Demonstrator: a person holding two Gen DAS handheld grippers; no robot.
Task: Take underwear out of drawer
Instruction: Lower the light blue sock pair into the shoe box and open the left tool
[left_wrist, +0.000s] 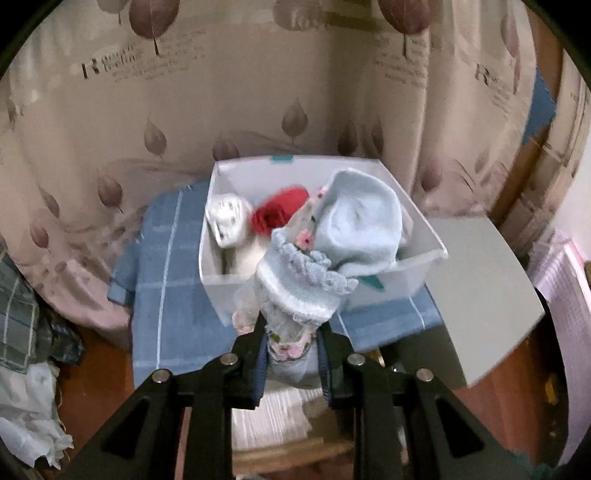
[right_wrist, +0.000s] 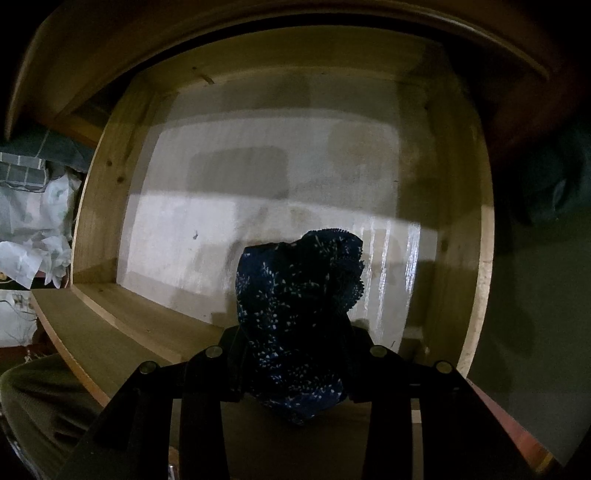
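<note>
Left tool (left_wrist: 291, 339) clenched on pale blue underwear (left_wrist: 332, 251) over white bin (left_wrist: 424, 254); right tool (right_wrist: 295, 354) grasping dark blue underwear (right_wrist: 299, 295) above otherwise bare drawer (right_wrist: 107, 177); nearly done.

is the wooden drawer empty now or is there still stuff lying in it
Empty, as far as shown: the wooden drawer has a bare pale bottom, and the dark blue speckled underwear is clamped in the right gripper.

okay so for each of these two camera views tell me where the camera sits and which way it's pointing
Left wrist: on the left claw, angled down at a white bin before a curtain; its black fingers clamp pale blue underwear.
Right wrist: on the right claw, looking steeply down into the wooden drawer; its fingers clamp dark blue underwear.
Shared: crumpled white cloth at left.
</note>
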